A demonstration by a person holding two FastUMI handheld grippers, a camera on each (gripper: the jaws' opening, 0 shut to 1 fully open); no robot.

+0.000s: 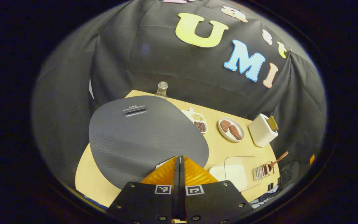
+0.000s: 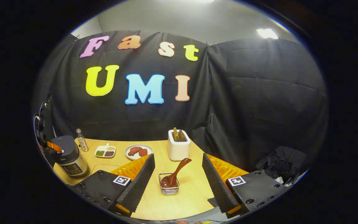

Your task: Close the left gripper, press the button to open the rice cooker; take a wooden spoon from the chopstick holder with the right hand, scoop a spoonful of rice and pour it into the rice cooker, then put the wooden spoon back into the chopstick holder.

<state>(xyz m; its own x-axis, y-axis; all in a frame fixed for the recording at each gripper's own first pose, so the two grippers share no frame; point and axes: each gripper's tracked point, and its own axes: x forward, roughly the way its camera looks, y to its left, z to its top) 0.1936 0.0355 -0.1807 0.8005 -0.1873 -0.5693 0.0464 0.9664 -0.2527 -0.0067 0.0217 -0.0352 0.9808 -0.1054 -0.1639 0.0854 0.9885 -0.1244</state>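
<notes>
While the left gripper [image 1: 179, 169] hangs over the rice cooker with its two orange-backed fingers pressed flat together, nothing between them, the broad dark grey textured lid of the rice cooker [image 1: 141, 133] lies directly beneath and ahead of its tips, so that hand is plainly the nearer one to the cooker. In the right gripper view the same cooker [image 2: 68, 157] stands well off at the table's left end, lid down (I cannot make out the release button itself from either view). The right gripper [image 2: 177, 183] is spread wide, its black ribbed pads [image 2: 141, 182] flanking a small wire-mesh chopstick holder [image 2: 169, 188] that sits straight ahead, roughly centred in the gap but apart from both pads. From that holder the dark brown wooden spoon [image 2: 176, 172] stands bowl-down, its handle leaning up and away toward the right, toward the white rectangular box [image 2: 178, 148] behind. I judge the press comes first, and it turns on the closed fingertips dropping onto the cooker's front edge. A clear shallow tray of white rice [image 1: 233, 174] rests on the pale wooden table [image 1: 219, 146], just beside the holder.
</notes>
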